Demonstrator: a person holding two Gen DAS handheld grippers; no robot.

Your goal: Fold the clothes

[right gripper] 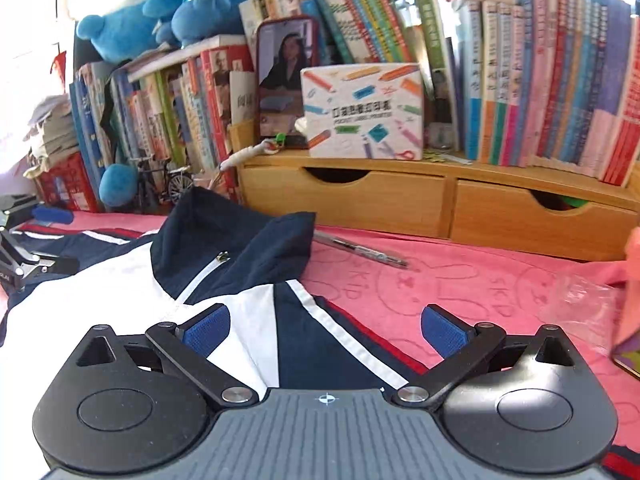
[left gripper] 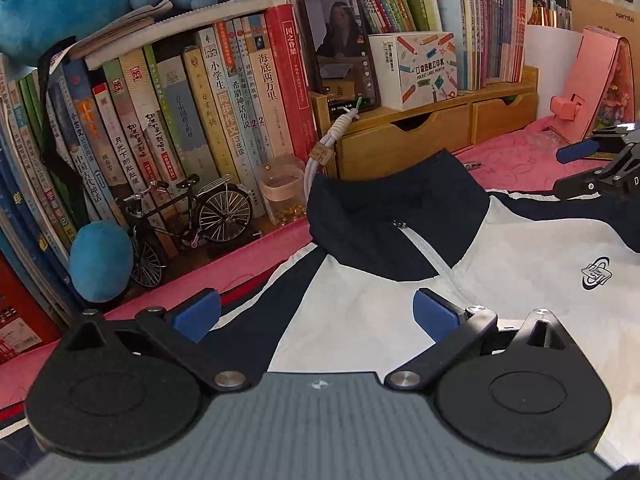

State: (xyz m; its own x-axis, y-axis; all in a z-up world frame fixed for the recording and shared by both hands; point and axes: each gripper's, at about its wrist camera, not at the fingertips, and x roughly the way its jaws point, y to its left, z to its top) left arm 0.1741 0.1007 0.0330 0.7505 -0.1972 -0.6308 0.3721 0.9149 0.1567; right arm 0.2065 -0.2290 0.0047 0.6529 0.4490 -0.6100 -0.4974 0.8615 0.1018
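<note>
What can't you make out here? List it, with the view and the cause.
- Jacket: its lower body and hem are cut off in both wrist views by the gripper bodies and the frame edges.
- Left gripper and right gripper: both open above the cloth; neither view shows whether the fingers touch it.
- Pen: blurred in the right wrist view, markings unreadable.
- Drawers: closed, contents hidden.
</note>
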